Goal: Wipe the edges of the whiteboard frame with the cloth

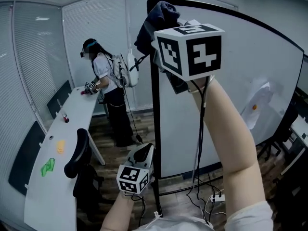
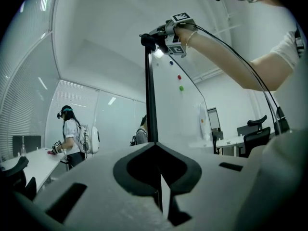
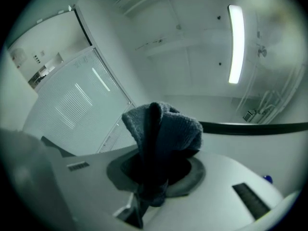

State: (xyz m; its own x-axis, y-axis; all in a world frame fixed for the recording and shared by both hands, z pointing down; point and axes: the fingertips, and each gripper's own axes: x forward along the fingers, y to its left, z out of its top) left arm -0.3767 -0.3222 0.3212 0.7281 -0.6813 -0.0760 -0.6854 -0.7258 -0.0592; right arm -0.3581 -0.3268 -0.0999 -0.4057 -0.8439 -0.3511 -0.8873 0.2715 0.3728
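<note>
The whiteboard stands upright in a black frame (image 1: 155,129). My right gripper (image 1: 163,42) is raised to the frame's top left corner, shut on a dark blue cloth (image 1: 156,18) that bunches over that corner. In the right gripper view the cloth (image 3: 163,129) bulges out of the shut jaws of that gripper (image 3: 154,177), with the frame's black edge (image 3: 260,127) behind it. My left gripper (image 1: 142,155) hangs low beside the left upright. In its own view the left gripper (image 2: 161,177) looks up the upright (image 2: 151,95), jaws together with nothing between them.
A person (image 1: 108,90) stands at a long white desk (image 1: 53,177) on the left, with a black chair (image 1: 79,158) beside it. A power strip (image 1: 216,198) and cables lie on the floor under the board. A paper sheet (image 1: 257,105) sticks to the board.
</note>
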